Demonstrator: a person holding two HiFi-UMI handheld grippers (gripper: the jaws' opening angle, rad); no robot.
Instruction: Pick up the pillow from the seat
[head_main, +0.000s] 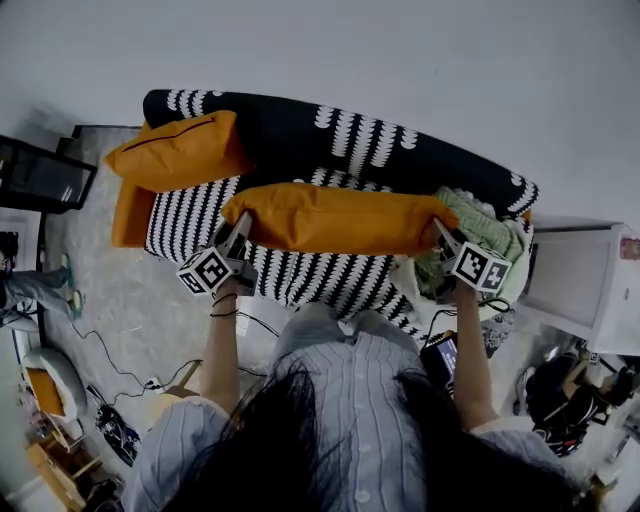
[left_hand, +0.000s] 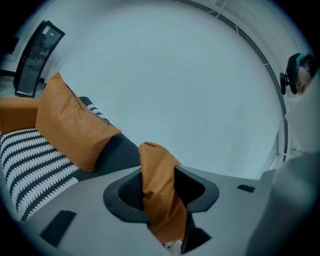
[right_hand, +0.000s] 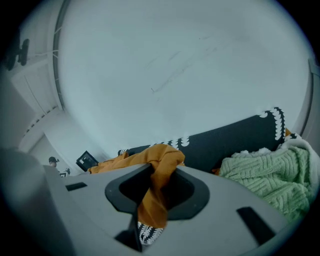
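Counting, from left to right along the sofa (head_main: 330, 285): two orange pillows, two grippers, one green knitted blanket.

Finding the spare pillow (head_main: 180, 150) propped against the black backrest (head_main: 290, 125) at the sofa's left end, well apart from both grippers. Noting an orange slab (head_main: 130, 215) just below it at the left edge, without being able to tell cushion from armrest.

Pinching the left end of the long orange pillow (head_main: 340, 218) (left_hand: 157, 170) with the left gripper (head_main: 243, 218) (left_hand: 160, 192), jaws drawn partway in and pressing on a thick bunched fold of the cover. Carrying that pillow level over the front part of the striped seat (head_main: 190, 225), stretched between the two grippers.

Clamping its right end with the right gripper (head_main: 440, 228) (right_hand: 157, 190), jaws nearly together on a thin fold.

Finding the green knitted blanket (head_main: 485, 228) heaped at the sofa's right end, just beside the right gripper and partly covered by its marker cube.

Losing the pillow's underside from sight, so not telling whether any part is touching the seat. Losing the sofa's front edge behind the person's arms and striped shirt.
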